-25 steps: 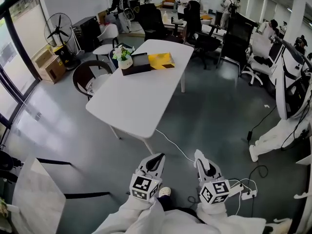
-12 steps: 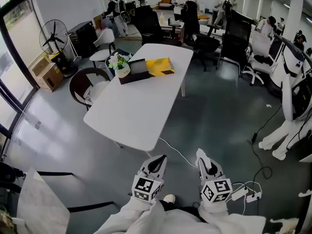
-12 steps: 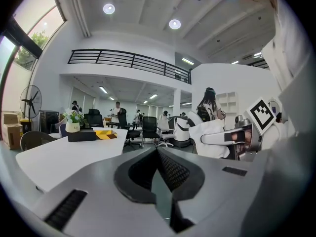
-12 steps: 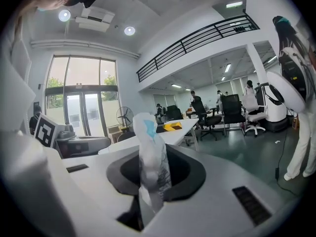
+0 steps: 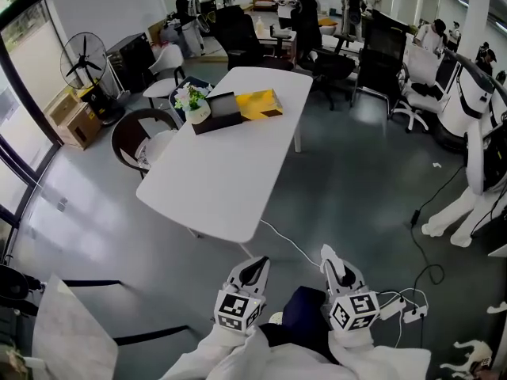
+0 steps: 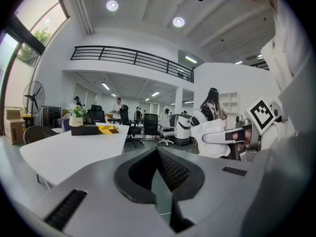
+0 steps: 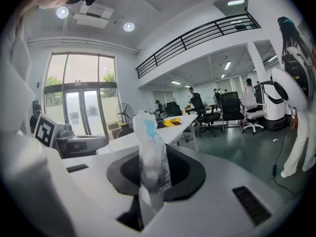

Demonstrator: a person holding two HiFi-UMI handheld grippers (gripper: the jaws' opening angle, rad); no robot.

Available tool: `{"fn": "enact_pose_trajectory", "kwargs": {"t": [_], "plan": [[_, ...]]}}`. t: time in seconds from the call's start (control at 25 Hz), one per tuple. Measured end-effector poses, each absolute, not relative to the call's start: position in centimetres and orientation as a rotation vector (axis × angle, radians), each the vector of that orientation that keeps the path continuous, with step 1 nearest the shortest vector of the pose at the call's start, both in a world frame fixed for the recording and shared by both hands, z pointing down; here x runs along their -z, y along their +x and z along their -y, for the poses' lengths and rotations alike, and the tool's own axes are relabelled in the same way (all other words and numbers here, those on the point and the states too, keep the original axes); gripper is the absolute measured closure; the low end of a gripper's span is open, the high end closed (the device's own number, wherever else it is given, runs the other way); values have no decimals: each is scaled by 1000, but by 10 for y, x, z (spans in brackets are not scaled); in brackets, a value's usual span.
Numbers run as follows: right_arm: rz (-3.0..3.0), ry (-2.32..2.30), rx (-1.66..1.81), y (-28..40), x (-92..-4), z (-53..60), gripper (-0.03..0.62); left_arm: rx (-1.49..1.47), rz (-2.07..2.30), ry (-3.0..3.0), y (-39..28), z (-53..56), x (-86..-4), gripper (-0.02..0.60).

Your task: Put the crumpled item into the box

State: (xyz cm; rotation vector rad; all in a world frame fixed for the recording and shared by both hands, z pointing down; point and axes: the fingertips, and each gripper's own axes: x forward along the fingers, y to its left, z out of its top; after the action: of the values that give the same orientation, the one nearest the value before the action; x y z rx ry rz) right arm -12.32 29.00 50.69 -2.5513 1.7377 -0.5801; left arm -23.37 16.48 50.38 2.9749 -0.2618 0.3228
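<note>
A crumpled white item with a blue patch point(image 7: 148, 154) stands up between the jaws of my right gripper point(image 7: 147, 141), which is shut on it. In the head view the right gripper point(image 5: 330, 261) and left gripper point(image 5: 255, 269) sit side by side low in the picture, over the grey floor short of the white table point(image 5: 214, 180). The left gripper point(image 6: 158, 151) is shut with nothing in it. A dark open box point(image 5: 215, 112) lies at the table's far end, between a yellow packet point(image 5: 261, 104) and a flower pot point(image 5: 192, 101). The left gripper view also shows that box point(image 6: 91, 130).
A round dark chair point(image 5: 142, 137) stands at the table's left side. A white cable point(image 5: 285, 244) and a power strip point(image 5: 408, 313) lie on the floor near me. Office chairs point(image 5: 380, 74), a fan point(image 5: 83, 58) and several people fill the back of the room.
The view has shifted a little toward the table. Both grippers sit slightly lower in the picture, and a dark trouser leg now shows between them. The right gripper's hold is unchanged.
</note>
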Motion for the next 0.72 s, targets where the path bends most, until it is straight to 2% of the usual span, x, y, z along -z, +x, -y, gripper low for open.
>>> {"fn": "enact_pose_trajectory", "kwargs": {"t": [0.28,0.72], "plan": [[-1729,-2549,566,-108,-510,-281,519,-326,281,2988,-224,-152,-504,566],[-1781,-2519,552,-46,-506,-234,519,-303,311,3002,-161,-113,-496,568]]}}
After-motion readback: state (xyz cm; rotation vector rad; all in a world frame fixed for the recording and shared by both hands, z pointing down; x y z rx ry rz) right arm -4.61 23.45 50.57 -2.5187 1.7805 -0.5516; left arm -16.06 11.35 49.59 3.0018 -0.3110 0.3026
